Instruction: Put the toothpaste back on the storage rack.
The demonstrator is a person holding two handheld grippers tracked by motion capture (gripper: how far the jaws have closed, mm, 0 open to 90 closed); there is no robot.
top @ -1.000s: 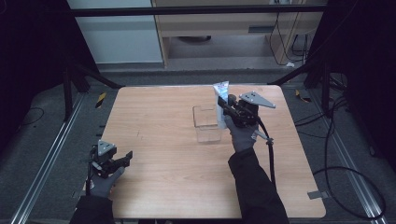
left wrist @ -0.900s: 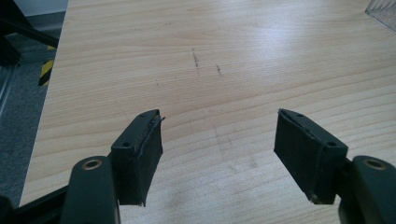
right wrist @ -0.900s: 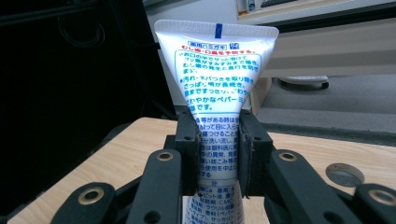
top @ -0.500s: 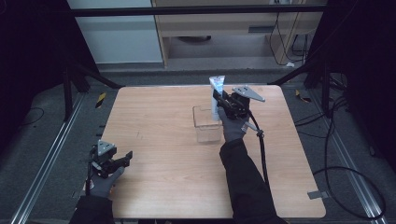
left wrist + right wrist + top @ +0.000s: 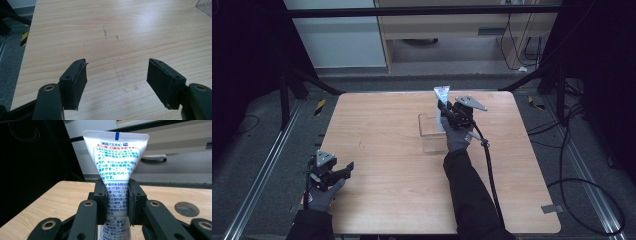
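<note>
Your right gripper [image 5: 443, 111] clamps the tube [image 5: 115, 165] upright, crimped end up, just above the far right edge of the clear box [image 5: 432, 132], so the drop lies straight down, while your left gripper [image 5: 120, 85] idles wide open and empty near the table's [image 5: 382, 120] front left corner.

Right hand-held gripper [image 5: 443, 111] clamps upright white tube [image 5: 442, 100] above clear box [image 5: 432, 132]; left hand-held gripper [image 5: 343, 171] low, near table [image 5: 387, 200] corner.

A pale wooden counter [image 5: 377, 125] with rounded corners stands on a grey floor [image 5: 257, 150]. A clear, open-topped plastic box [image 5: 431, 134] sits directly on it, right of centre.
</note>
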